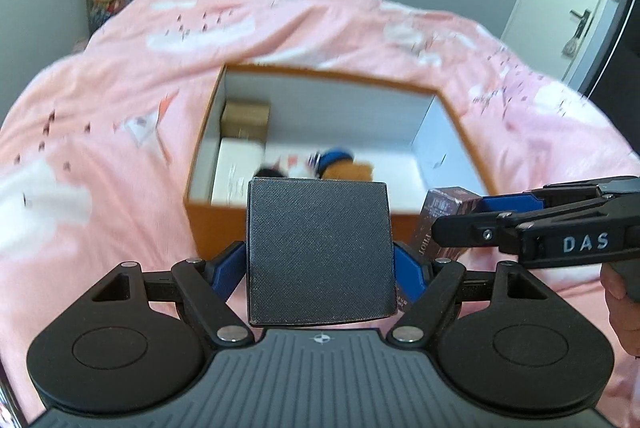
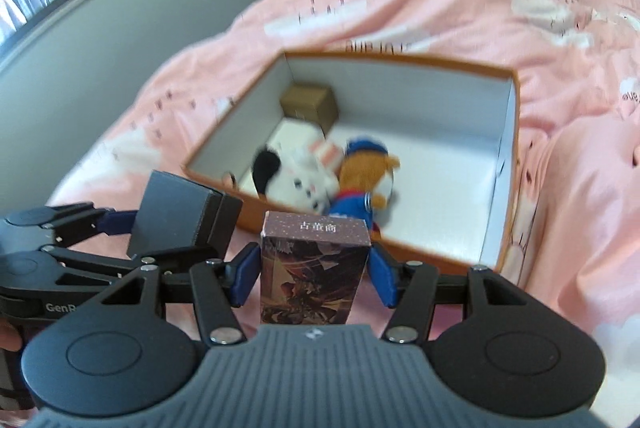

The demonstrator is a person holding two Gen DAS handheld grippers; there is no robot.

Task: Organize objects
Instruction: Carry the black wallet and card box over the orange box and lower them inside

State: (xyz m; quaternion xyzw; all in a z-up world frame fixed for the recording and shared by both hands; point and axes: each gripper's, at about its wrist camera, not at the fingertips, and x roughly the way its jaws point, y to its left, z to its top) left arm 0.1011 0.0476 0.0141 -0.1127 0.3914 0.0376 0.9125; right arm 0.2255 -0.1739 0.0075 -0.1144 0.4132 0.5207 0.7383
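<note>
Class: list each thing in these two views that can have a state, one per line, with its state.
Orange box: open, no lid, partly filled.
Black box: held in the left gripper.
Patterned carton: upright, held in the right gripper.
Plush toys: lying in the orange box.
Brown carton: in the far corner.

Left gripper (image 1: 320,264) grips black box (image 1: 318,248) before orange box (image 1: 208,224).

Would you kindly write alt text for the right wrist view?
The right gripper holds an upright brown printed carton before an open orange cardboard box containing two plush toys, on a pink quilt.
</note>
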